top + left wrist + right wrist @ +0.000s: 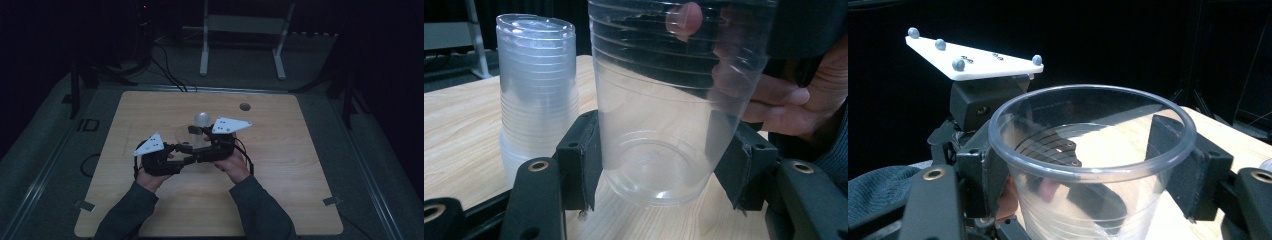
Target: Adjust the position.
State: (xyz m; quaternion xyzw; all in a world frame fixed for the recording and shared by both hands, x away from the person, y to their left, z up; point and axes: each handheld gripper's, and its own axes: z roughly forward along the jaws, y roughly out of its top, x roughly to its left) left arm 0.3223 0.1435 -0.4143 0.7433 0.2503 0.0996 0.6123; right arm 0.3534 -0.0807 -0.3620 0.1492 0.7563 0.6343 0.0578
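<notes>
Since the clear plastic cup point(674, 115) at mid-table is light, thin and slippery, the left gripper point(664, 170) clamps its base while the right gripper point(1093, 165) brackets its rim, near the cup stack point(536, 90); squeeze gently

The clear cup point(664, 115) has its rim cut off at the top edge, its base point(1083, 220) at the bottom edge.
</notes>
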